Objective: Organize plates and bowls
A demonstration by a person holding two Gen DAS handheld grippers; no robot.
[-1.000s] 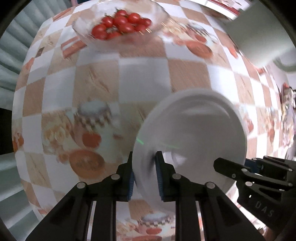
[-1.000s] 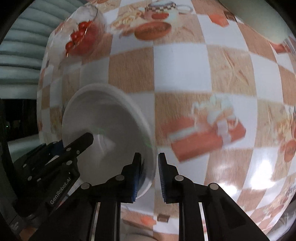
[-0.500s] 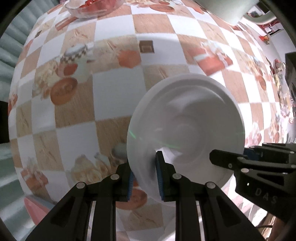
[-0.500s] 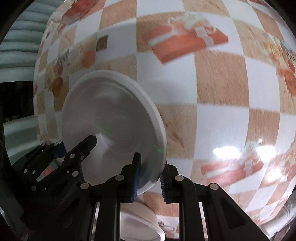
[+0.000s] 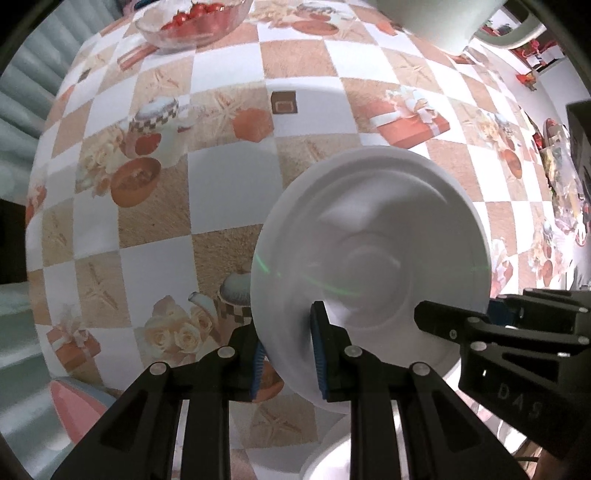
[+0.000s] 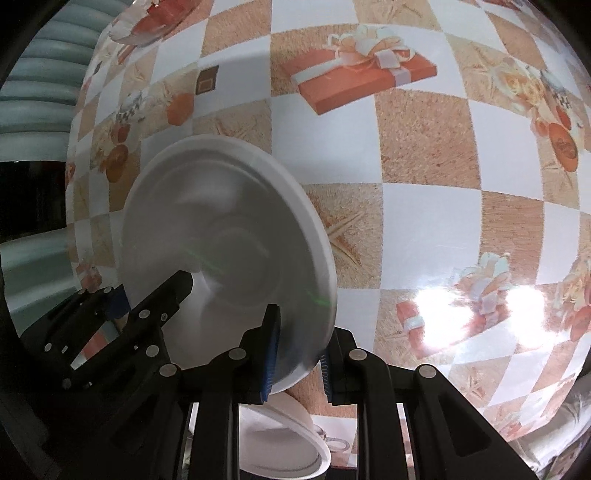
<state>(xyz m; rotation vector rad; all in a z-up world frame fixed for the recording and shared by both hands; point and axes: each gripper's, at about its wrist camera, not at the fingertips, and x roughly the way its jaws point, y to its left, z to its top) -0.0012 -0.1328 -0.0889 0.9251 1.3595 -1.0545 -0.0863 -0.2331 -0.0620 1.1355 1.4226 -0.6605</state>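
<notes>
Both grippers hold one white plate [image 5: 373,258] above the checkered tablecloth. My left gripper [image 5: 288,354] is shut on the plate's left rim. My right gripper [image 6: 297,354] is shut on its right rim; the plate [image 6: 221,258] fills the left of the right wrist view, tilted on edge. The right gripper also shows in the left wrist view [image 5: 517,347], and the left gripper in the right wrist view [image 6: 122,325]. A second white dish [image 6: 284,443] lies below the fingers near the table's front edge, also partly seen in the left wrist view [image 5: 328,458].
A glass bowl of cherry tomatoes [image 5: 192,18] stands at the far edge of the table. A pale chair back [image 5: 424,22] rises beyond it. A pink-and-grey object [image 5: 70,410] sits at the near left corner. Cluttered items [image 5: 561,177] lie far right.
Both grippers have carried the plate back toward the table's near edge; the tomato bowl now looks farther away. The second white dish has come into view under the fingers.
</notes>
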